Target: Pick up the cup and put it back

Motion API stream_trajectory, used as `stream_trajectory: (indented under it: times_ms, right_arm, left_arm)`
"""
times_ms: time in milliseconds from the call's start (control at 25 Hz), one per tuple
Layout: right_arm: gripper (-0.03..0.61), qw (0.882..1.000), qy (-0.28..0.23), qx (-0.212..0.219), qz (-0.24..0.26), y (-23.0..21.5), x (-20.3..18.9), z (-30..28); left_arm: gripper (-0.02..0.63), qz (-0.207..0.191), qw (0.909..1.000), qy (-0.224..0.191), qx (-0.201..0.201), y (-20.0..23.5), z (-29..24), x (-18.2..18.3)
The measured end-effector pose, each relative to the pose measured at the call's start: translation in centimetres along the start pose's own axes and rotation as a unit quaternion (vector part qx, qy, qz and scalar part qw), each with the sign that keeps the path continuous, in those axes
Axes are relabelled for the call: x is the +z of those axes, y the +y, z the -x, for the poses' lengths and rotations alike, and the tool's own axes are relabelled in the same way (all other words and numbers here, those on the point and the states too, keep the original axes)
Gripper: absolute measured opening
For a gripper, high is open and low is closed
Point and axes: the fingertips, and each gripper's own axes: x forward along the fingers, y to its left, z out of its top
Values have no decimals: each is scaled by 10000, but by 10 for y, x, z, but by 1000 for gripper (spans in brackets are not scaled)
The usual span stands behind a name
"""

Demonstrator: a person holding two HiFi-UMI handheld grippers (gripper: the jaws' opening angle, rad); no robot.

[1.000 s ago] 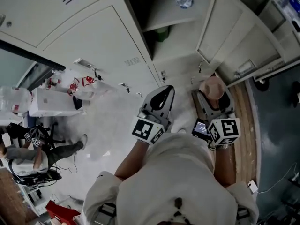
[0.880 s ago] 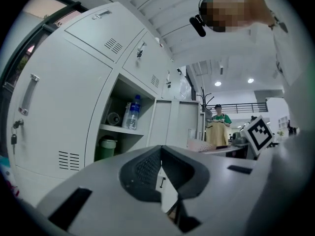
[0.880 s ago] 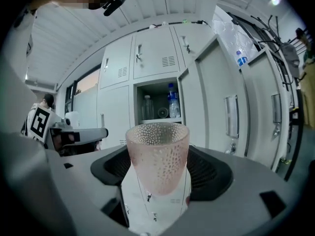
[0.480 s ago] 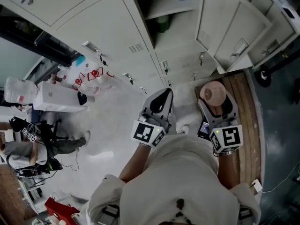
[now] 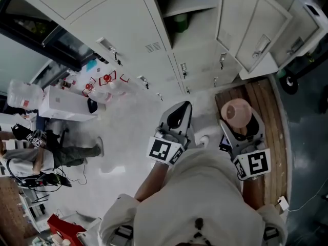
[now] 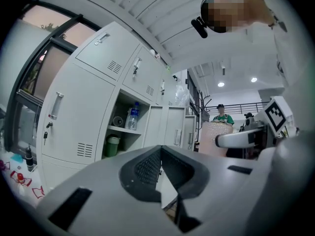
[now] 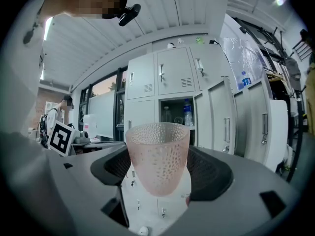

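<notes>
A pink dimpled cup [image 7: 157, 156] stands upright between the jaws of my right gripper [image 7: 158, 173], which is shut on it. In the head view the cup [image 5: 236, 111] and the right gripper [image 5: 239, 121] sit over the wooden floor strip, below the lockers. My left gripper [image 5: 177, 116] is beside it to the left, shut and holding nothing; its jaws [image 6: 160, 154] meet at the tip. Ahead is an open locker [image 5: 190, 12] whose shelf carries a water bottle [image 7: 187, 113] and, below it, a green cup [image 5: 179, 23].
The locker's door [image 5: 237, 22] hangs open to the right. A wooden platform [image 5: 267, 122] runs along the right. A white box [image 5: 61, 107] and a person [image 5: 36, 160] are at the far left. Another person [image 6: 220, 116] stands in the distance.
Both grippers and the held cup have drawn lower in the head view, farther from the open locker. The cup stays in the right gripper; the left stays shut.
</notes>
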Motion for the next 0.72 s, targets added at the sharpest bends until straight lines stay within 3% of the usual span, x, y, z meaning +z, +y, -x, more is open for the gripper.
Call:
stream_trajectory:
  times_ms: [520, 720]
  right_arm:
    - [351, 9987, -143, 487, -54, 28, 5, -9]
    - [351, 9978, -143, 652, -57, 35, 4, -16]
  left_arm:
    - [8, -379, 9988, 26, 321, -1, 28, 3]
    - [8, -157, 9991, -157, 362, 4, 34, 8]
